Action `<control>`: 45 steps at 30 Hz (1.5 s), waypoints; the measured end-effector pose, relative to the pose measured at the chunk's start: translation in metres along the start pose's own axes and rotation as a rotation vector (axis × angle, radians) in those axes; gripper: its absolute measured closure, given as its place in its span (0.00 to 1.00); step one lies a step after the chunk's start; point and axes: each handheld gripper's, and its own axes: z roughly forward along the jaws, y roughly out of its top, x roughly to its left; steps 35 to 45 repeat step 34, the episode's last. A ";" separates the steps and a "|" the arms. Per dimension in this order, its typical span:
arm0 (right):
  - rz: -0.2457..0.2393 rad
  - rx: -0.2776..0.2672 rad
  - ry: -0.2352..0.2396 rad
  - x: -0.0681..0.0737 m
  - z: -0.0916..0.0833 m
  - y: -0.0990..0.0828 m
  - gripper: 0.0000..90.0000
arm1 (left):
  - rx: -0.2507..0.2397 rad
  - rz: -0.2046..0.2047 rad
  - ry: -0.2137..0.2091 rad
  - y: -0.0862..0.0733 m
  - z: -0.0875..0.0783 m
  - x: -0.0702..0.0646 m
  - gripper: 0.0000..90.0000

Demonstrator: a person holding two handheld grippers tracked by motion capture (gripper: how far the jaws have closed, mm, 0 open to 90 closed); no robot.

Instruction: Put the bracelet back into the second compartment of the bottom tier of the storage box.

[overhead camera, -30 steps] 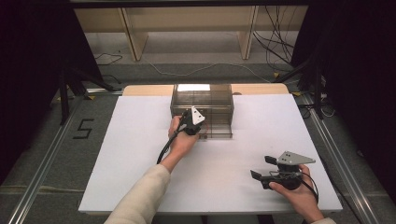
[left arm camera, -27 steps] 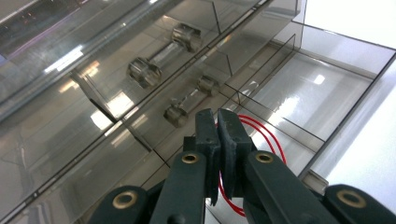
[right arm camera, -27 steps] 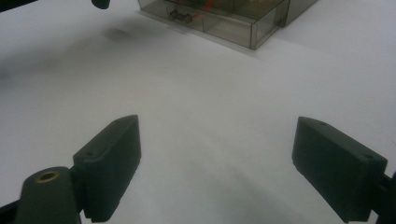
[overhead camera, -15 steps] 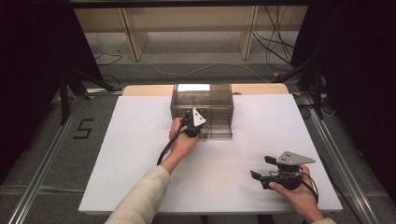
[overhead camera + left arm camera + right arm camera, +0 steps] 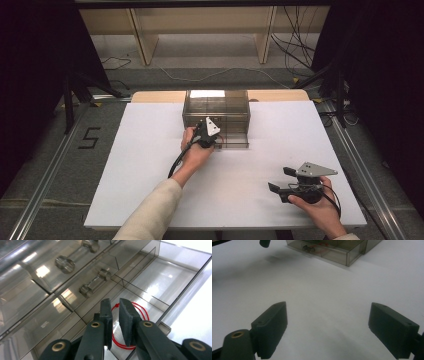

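While the left hand (image 5: 196,152) reached forward over the white foam-board table top (image 5: 150,165), the left gripper (image 5: 212,141) sat at the front of a smoky translucent plastic drawer cabinet (image 5: 216,107) that stood at the far middle of the table. One low drawer of that cabinet, a shallow clear tray with thin dividers (image 5: 160,287), stood pulled out toward the person. Seen from the left gripper view, the left gripper's two black jaws were drawn close together with only a narrow slit between them, their tips down inside the open drawer just over a thin red cord loop (image 5: 140,311) that lay on the drawer floor. Whether the jaws actually pinched the cord I could not tell; the cord ran under and behind them. Two clear knob-shaped handles (image 5: 93,285) showed on the closed drawer fronts above.

Well apart from the cabinet, near the table's front right edge, the right hand (image 5: 320,210) held the right gripper (image 5: 280,181) low over bare white surface, its grey three-cornered plate on top. From the right gripper view its jaws stood spread wide with nothing between them, and the open drawer with a hint of red inside showed far off at the top
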 end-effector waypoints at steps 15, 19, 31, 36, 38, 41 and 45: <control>0.004 0.003 -0.003 0.001 0.000 0.000 0.19 | -0.052 -0.159 -0.116 -0.003 -0.053 0.015 0.60; 0.005 0.003 -0.004 0.000 -0.001 0.000 0.18 | -0.047 -0.163 -0.176 -0.016 -0.080 0.015 0.49; -0.002 0.006 -0.002 0.002 0.001 0.000 0.18 | -0.097 -0.242 -0.126 -0.106 -0.174 0.019 0.25; -0.006 0.009 -0.004 0.003 0.001 0.000 0.18 | -0.091 -0.254 -0.126 -0.114 -0.183 0.013 0.22; -0.006 0.009 -0.004 0.003 0.001 0.000 0.18 | -0.091 -0.254 -0.126 -0.114 -0.183 0.013 0.22; -0.006 0.009 -0.004 0.003 0.001 0.000 0.18 | -0.091 -0.254 -0.126 -0.114 -0.183 0.013 0.22; -0.006 0.009 -0.004 0.003 0.001 0.000 0.18 | -0.091 -0.254 -0.126 -0.114 -0.183 0.013 0.22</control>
